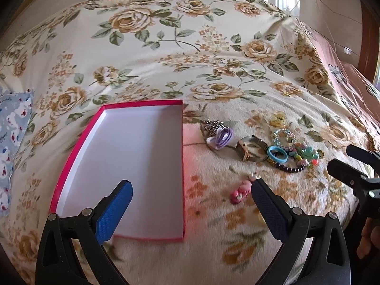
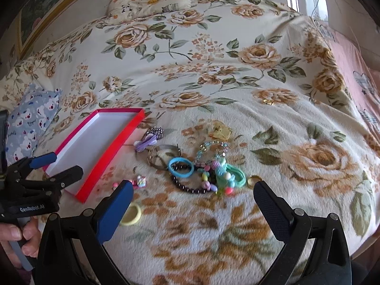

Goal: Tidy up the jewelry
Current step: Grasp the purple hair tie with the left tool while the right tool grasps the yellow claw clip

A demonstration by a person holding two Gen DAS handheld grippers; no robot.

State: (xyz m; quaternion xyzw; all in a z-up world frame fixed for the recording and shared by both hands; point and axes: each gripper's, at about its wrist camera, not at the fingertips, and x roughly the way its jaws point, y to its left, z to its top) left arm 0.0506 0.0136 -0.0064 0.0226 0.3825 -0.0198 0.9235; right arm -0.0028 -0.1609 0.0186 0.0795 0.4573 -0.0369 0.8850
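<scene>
A: Jaws first. How do they stand?

B: Both pairs are spread wide with nothing between them. The left gripper (image 1: 192,191) hangs over the near right edge of the shallow red cardboard box with a white inside (image 1: 123,161), and the right gripper (image 2: 192,191) hangs over the fleecy cream blanket printed with tan roses (image 2: 213,71), just short of the jewelry.

A: What lies nearest the fingers?

B: By the left gripper's right finger, a small pink charm (image 1: 241,191) on the blanket, beside the box. By the right gripper's left finger, a pale yellow ring (image 2: 131,213); by its right finger, a thin gold band (image 2: 254,180).

A: And the rest?

B: It sits in a loose heap right of the box: a light blue ring (image 2: 181,167) touching a dark beaded bracelet (image 2: 190,188), a mint green bundle with coloured beads (image 2: 225,173), a metal bangle (image 2: 161,156), a purple bow (image 2: 145,142) and a yellow hair claw (image 2: 220,130) farther back.

A: Anything in the box?

B: Only its white floor shows.
</scene>
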